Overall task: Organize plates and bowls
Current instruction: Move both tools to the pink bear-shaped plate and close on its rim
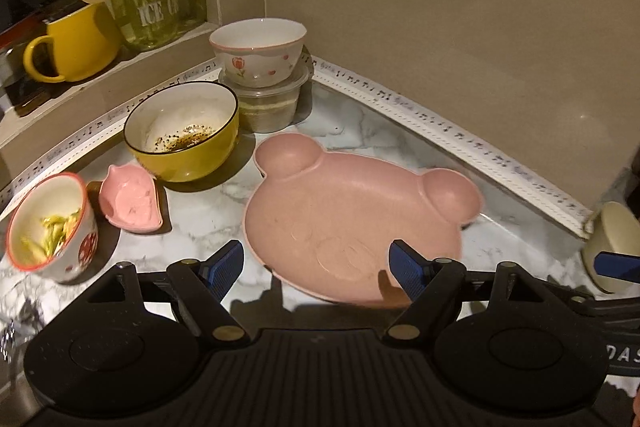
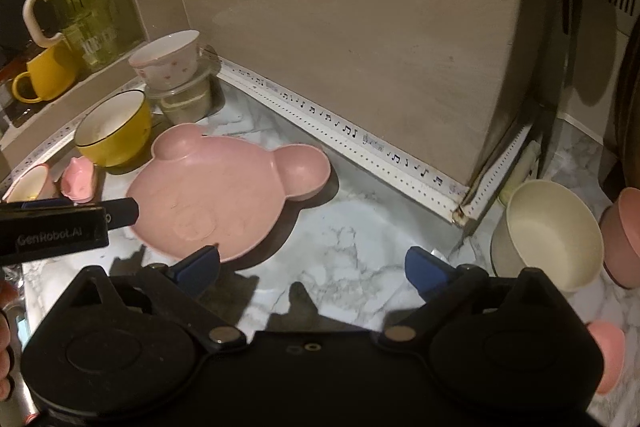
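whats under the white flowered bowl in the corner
The white flowered bowl sits on a lidded clear plastic container holding something pale; the bowl hides most of the lid.

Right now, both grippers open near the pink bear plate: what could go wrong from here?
1. The left gripper straddles the near rim of the pink bear plate; the plate is shallow and lies flat on the marble counter, so a pinch may slip or tip it.
2. Sliding it back could hit the yellow bowl, which holds residue.
3. The floral bowl is perched on a plastic container; a bump might topple it.
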`<action>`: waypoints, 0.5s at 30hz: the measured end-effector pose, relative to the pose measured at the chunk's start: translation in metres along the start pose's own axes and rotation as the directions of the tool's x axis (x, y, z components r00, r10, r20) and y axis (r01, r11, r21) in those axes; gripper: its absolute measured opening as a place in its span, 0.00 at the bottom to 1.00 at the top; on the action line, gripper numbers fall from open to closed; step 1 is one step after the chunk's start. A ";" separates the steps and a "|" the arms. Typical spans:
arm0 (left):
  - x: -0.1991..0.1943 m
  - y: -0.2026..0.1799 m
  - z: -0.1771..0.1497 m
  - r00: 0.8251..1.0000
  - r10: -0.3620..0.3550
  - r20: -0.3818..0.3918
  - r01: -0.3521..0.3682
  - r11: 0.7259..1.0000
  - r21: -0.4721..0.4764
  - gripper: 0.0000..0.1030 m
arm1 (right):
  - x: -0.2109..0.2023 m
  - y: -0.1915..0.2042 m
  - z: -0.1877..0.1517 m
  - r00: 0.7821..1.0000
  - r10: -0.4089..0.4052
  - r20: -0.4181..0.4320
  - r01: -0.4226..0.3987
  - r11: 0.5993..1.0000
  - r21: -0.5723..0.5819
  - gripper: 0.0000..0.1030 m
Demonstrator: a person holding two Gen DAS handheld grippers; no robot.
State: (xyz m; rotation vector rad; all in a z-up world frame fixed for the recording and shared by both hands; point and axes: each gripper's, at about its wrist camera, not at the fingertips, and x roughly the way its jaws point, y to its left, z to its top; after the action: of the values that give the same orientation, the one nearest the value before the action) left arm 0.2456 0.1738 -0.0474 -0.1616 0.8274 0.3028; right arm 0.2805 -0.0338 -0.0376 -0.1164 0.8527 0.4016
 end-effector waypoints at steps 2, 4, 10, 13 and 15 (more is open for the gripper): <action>0.011 0.002 0.005 1.000 0.010 -0.011 -0.010 1.000 0.004 0.77 | 0.009 -0.001 0.004 1.000 -0.003 -0.007 0.003 1.000 -0.003 0.94; 0.022 0.005 0.010 1.000 0.016 -0.021 -0.016 1.000 0.010 0.77 | 0.018 -0.001 0.007 1.000 -0.003 -0.017 0.003 1.000 -0.006 0.92; 0.052 0.012 0.022 0.998 0.024 -0.055 -0.024 1.000 -0.005 0.77 | 0.040 0.002 0.017 0.999 0.000 -0.041 0.000 1.000 -0.018 0.90; 0.068 0.016 0.027 0.997 0.028 -0.075 -0.029 0.999 -0.016 0.77 | 0.050 0.005 0.021 0.999 0.004 -0.053 -0.005 1.000 -0.023 0.86; 0.076 0.018 0.030 0.996 0.032 -0.083 -0.033 0.999 -0.012 0.77 | 0.058 0.007 0.023 0.998 0.006 -0.067 -0.007 1.000 -0.019 0.83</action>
State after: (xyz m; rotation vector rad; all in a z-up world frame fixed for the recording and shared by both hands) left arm 0.3089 0.2141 -0.0845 -0.1742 0.9109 0.3338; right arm 0.3286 -0.0045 -0.0655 -0.1451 0.9159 0.4140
